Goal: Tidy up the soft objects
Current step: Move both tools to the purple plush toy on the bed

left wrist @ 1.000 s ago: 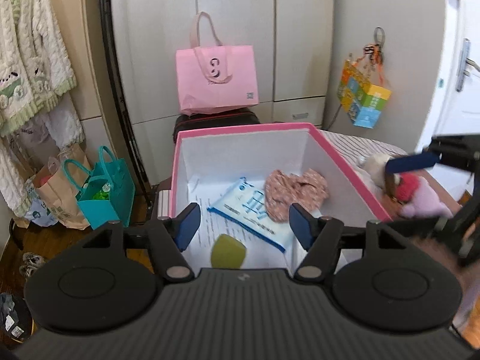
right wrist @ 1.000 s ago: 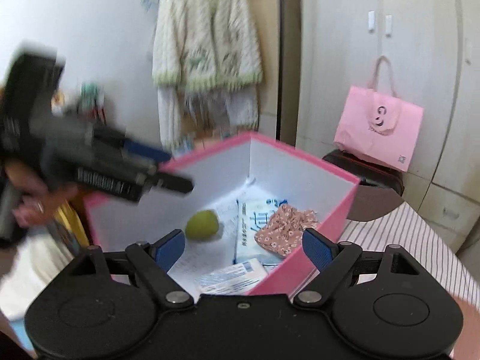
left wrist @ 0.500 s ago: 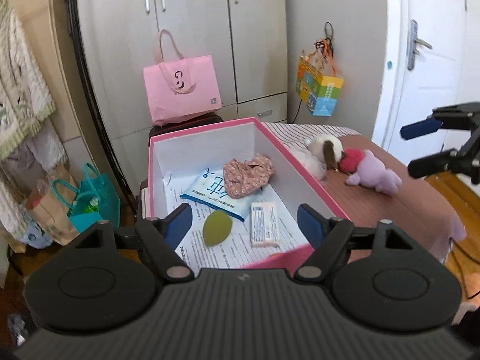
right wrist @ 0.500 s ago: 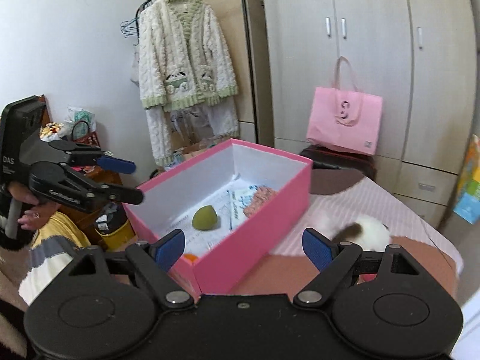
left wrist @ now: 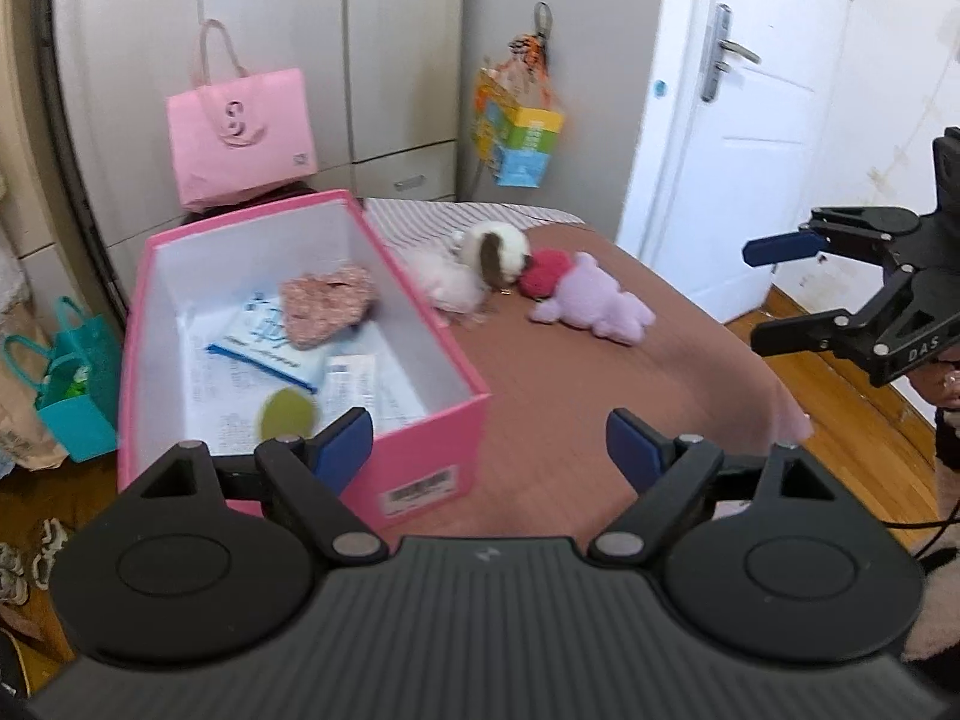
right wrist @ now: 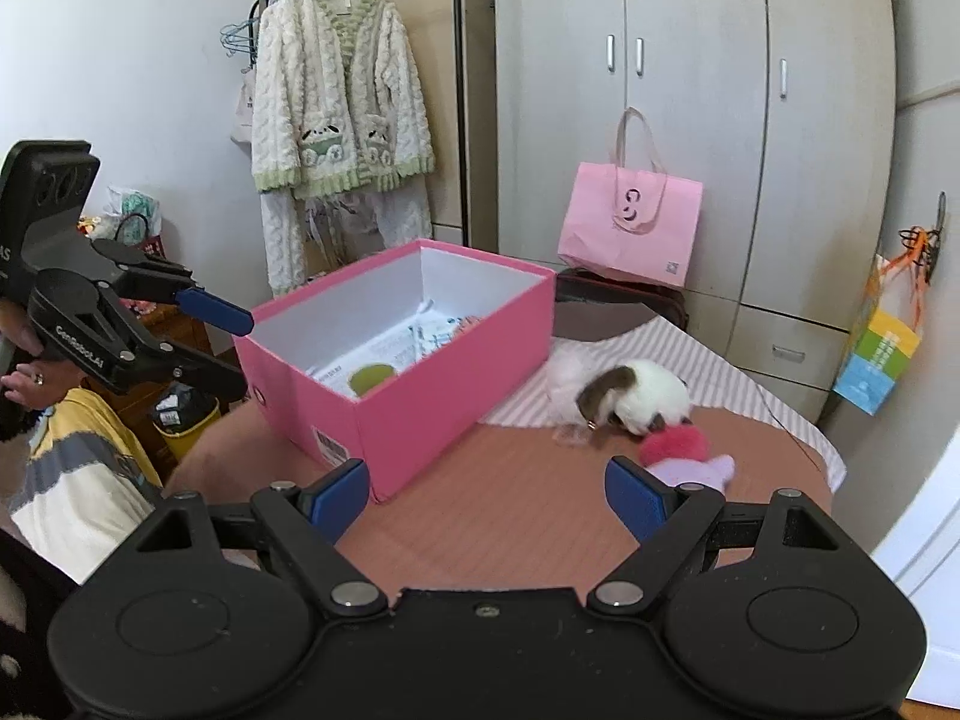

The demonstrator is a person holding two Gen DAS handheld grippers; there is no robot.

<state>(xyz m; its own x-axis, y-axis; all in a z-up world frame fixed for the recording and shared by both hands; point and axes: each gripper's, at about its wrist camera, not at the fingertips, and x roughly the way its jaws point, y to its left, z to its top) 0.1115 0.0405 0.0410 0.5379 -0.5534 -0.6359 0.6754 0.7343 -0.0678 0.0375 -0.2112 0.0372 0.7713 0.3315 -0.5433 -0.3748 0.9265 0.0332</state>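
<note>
Left wrist view showed the left tool (left wrist: 489, 441) spread and empty, its jaws having just been opening; the right tool (right wrist: 486, 495) was likewise spread. Beside the open pink cardboard box (left wrist: 420, 420), the lilac plush toy (left wrist: 594, 306) lay on the brown table (left wrist: 600, 408). Best grip: its midsection, squarely.

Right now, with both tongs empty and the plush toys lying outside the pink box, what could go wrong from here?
1. The white-and-brown plush, red plush and purple plush lie touching, so one grab may drag a neighbour.
2. The purple plush sits towards the table edge; a nudge could push it off.
3. The pink box already holds a floral cloth and packets, so dropped toys may pile up unevenly.
</note>
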